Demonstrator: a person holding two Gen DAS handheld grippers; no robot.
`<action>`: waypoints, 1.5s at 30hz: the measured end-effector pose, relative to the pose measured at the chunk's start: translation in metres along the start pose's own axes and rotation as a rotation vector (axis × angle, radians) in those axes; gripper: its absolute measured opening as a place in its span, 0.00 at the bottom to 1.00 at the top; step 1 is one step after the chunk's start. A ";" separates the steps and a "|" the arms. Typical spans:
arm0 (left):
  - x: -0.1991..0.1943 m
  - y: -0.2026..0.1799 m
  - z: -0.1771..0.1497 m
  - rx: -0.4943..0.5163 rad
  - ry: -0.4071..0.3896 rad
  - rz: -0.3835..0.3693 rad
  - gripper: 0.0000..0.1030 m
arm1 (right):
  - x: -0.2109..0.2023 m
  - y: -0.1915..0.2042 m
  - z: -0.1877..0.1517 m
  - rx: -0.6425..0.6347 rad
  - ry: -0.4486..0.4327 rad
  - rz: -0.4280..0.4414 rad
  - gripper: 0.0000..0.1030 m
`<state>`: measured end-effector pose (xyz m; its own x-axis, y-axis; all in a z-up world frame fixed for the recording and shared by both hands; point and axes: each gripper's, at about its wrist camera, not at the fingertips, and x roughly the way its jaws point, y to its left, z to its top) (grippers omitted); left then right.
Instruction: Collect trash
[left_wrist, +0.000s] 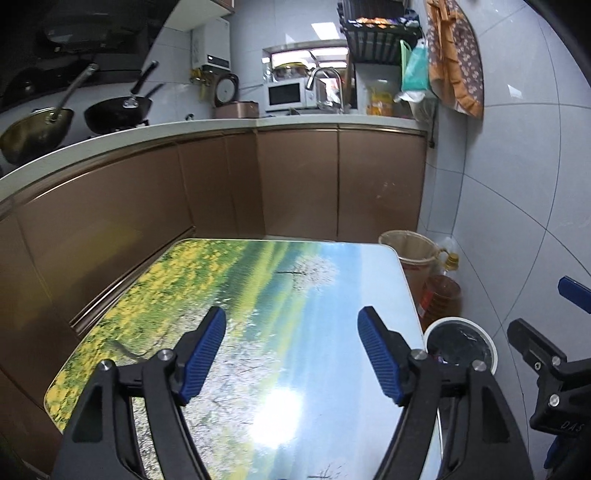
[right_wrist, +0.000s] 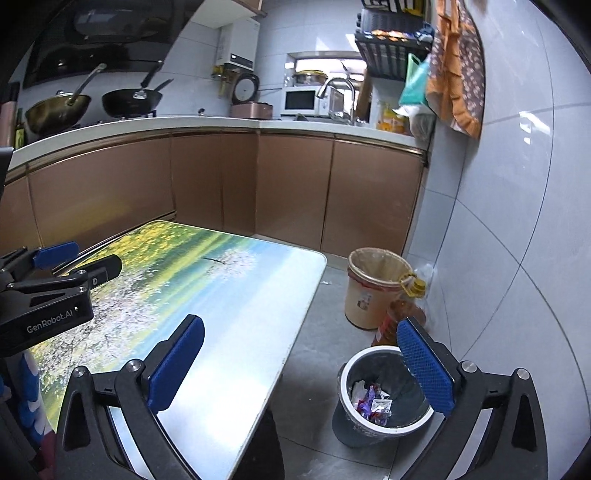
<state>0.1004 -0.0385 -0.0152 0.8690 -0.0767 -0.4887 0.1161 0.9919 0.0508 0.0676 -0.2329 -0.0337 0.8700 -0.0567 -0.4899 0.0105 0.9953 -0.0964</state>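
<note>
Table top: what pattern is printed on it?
A yellow-flower landscape with blue sky on the table top; left wrist view shows it best.

Two grippers: left gripper (left_wrist: 291, 354), right gripper (right_wrist: 301, 367). One table (right_wrist: 236, 295) ahead of both. Two bins right of it: grey trash bin (right_wrist: 345, 373), beige bin (right_wrist: 364, 295). One oil bottle (right_wrist: 397, 314). Two woks: wok (right_wrist: 55, 107), black wok (right_wrist: 131, 100)

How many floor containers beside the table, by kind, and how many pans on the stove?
White-rimmed trash bin with wrappers inside: 1
Beige lined bucket: 1
Oil bottles, yellow-capped and amber: 2
Pans on the stove, brass-coloured wok and black pan: 2
Total: 6
</note>
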 end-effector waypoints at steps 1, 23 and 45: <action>-0.003 0.002 -0.001 -0.003 -0.006 0.010 0.72 | -0.003 0.002 0.001 -0.006 -0.005 0.000 0.99; -0.044 0.016 -0.004 -0.012 -0.092 0.105 0.82 | -0.048 0.011 0.008 -0.032 -0.117 -0.004 1.00; -0.046 0.012 -0.006 -0.014 -0.090 0.066 0.82 | -0.044 0.008 0.003 -0.015 -0.104 -0.010 1.00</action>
<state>0.0590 -0.0220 0.0027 0.9142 -0.0193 -0.4047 0.0510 0.9964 0.0677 0.0311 -0.2226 -0.0100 0.9162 -0.0576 -0.3965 0.0130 0.9934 -0.1141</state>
